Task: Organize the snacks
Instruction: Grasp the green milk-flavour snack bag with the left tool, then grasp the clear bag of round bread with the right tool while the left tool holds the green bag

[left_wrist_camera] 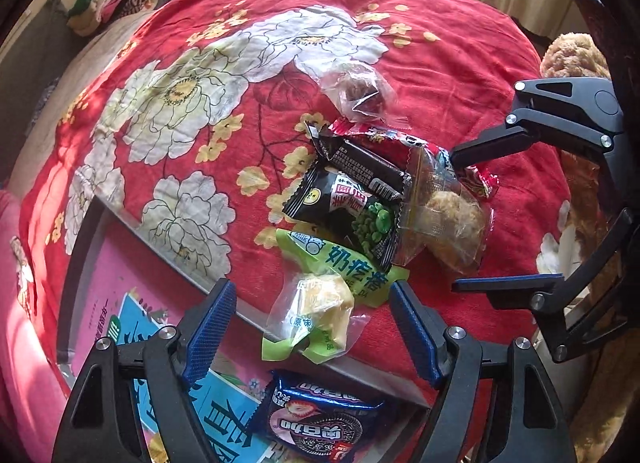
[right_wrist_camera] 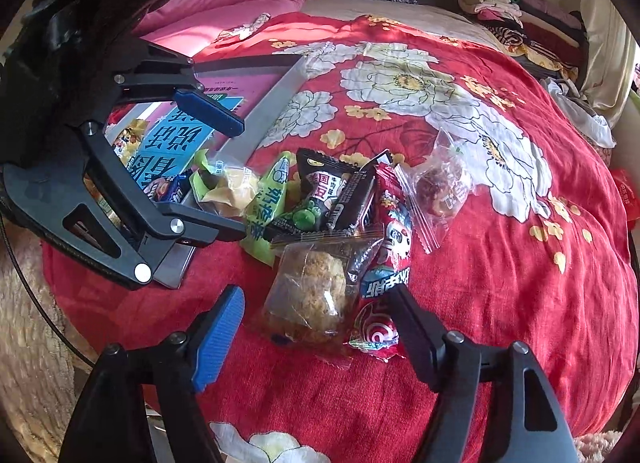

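Several snack packets lie heaped on a red floral quilt [left_wrist_camera: 460, 43]. My left gripper [left_wrist_camera: 312, 323] is open, its blue pads either side of a green-and-clear packet [left_wrist_camera: 316, 311] with a yellow snack; this packet rests on the tray's rim. In the right wrist view my left gripper [right_wrist_camera: 240, 179] straddles that packet [right_wrist_camera: 232, 191]. My right gripper [right_wrist_camera: 318, 319] is open around a clear packet of brown crumbly cake [right_wrist_camera: 312, 287], pads not touching it. From the left wrist view my right gripper [left_wrist_camera: 456, 219] brackets the cake packet [left_wrist_camera: 452, 219]. A blue cookie packet [left_wrist_camera: 320, 419] lies inside the tray.
A grey-rimmed tray [left_wrist_camera: 380, 377] with a pink and blue printed sheet sits beside the heap. The heap also holds a black pea packet [left_wrist_camera: 348, 207], a dark bar [left_wrist_camera: 368, 167], a red packet [right_wrist_camera: 392, 239] and a clear bag [left_wrist_camera: 360, 95]. A brown plush toy [left_wrist_camera: 572, 55] is near.
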Available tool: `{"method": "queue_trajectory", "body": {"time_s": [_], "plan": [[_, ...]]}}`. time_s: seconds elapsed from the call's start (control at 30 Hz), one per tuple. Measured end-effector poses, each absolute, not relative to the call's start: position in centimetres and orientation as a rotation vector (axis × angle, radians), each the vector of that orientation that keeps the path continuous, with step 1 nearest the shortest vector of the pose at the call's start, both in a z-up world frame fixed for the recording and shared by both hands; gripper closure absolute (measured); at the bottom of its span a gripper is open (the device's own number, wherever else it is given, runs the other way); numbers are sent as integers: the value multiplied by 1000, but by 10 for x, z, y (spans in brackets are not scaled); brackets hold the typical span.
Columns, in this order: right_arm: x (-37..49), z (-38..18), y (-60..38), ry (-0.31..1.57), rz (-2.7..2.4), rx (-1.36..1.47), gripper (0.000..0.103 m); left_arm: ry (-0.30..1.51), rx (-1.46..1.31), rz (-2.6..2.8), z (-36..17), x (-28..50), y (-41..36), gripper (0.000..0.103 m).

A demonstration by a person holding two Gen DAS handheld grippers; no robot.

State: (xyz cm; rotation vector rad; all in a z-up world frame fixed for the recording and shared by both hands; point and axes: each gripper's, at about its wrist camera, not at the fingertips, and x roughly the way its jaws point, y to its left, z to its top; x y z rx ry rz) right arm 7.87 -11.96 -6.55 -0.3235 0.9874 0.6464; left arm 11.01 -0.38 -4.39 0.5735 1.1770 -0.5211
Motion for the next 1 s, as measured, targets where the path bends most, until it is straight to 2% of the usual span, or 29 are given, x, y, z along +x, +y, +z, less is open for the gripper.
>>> {"method": "queue_trajectory", "body": {"time_s": [0.03,0.1,0.27,0.4,0.43,0.5,0.53,0.73,1.0], "plan": [[80,-68,-119,990,641,-330,29,1190,564,-530,-46,110,-4,35],[81,-70,-116,987,636,-344,29,1212,569,-527,-52,110,-6,47],[81,-72,-113,972,628,-365,34,1225,546,-522,-57,109,-8,51],[84,-73,-112,973,630,-360,37,1230,505,-497,-58,108,-7,62],[84,-73,-112,972,636,-359,41,1230,488,-491,-58,107,-7,62],[82,-72,-111,973,675,-350,54,1219,453,-470,-57,103,-6,63],[81,-72,-109,965,677,-358,56,1214,426,-464,-57,102,-4,63],[84,-67,-116,973,706,-286,62,1176,271,-431,-50,88,5,65],[86,-52,-130,940,708,-191,63,1123,45,-386,-40,75,25,65]]}}
